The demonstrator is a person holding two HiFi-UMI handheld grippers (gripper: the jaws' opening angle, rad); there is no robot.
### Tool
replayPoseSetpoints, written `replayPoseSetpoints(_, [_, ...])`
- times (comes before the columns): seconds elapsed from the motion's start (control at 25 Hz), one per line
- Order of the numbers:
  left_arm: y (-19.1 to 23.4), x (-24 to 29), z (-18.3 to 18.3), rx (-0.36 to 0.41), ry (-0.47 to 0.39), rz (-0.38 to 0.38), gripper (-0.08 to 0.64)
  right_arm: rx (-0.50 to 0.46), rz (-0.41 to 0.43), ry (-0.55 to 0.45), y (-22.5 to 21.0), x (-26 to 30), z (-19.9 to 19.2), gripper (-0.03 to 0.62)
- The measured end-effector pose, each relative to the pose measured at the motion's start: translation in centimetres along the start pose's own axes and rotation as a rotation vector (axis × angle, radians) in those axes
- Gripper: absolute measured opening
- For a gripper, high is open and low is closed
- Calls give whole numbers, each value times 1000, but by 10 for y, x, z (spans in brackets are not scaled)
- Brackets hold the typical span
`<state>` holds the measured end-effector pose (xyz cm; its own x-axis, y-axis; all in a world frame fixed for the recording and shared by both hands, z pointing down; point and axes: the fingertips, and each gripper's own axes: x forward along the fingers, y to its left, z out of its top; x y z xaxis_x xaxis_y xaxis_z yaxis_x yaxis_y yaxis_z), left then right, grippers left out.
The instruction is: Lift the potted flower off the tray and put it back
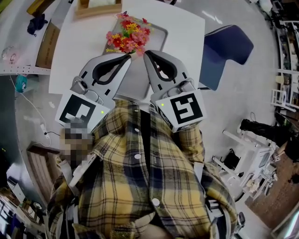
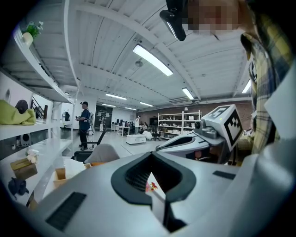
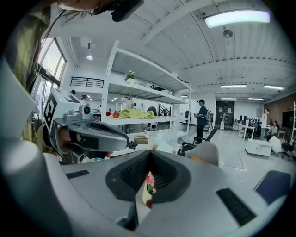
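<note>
The potted flower (image 1: 127, 33), a bunch of red, pink and yellow blooms, stands on a grey tray (image 1: 161, 33) on the white table; the blooms hide its pot. My left gripper (image 1: 128, 58) and right gripper (image 1: 146, 53) are side by side just in front of it, tips close to the lowest blooms, both shut with nothing held. In the left gripper view the left gripper (image 2: 150, 155) has its jaws closed, with a sliver of the flower (image 2: 151, 186) showing through the hollow. In the right gripper view the right gripper (image 3: 149, 153) is closed too, with the flower (image 3: 149, 182) peeking through.
A blue chair (image 1: 227, 46) stands right of the white table (image 1: 189, 25). A wooden box (image 1: 98, 7) sits at the table's far edge and a cardboard box (image 1: 47, 45) lies left of it. Shelving and people fill the room behind.
</note>
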<state>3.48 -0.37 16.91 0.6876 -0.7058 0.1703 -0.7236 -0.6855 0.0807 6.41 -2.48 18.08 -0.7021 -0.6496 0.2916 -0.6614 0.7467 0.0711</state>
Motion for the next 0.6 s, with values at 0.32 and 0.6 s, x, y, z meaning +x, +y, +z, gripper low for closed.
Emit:
replayPoseSetpoints(0.32, [-2,3,-1,5,7,-4,8,-13,13,-14,1,-2,1,-3])
replayPoseSetpoints(0.6, [0,3,-2,7,10,3,8,-20,16,-12,0,-1,1,-3])
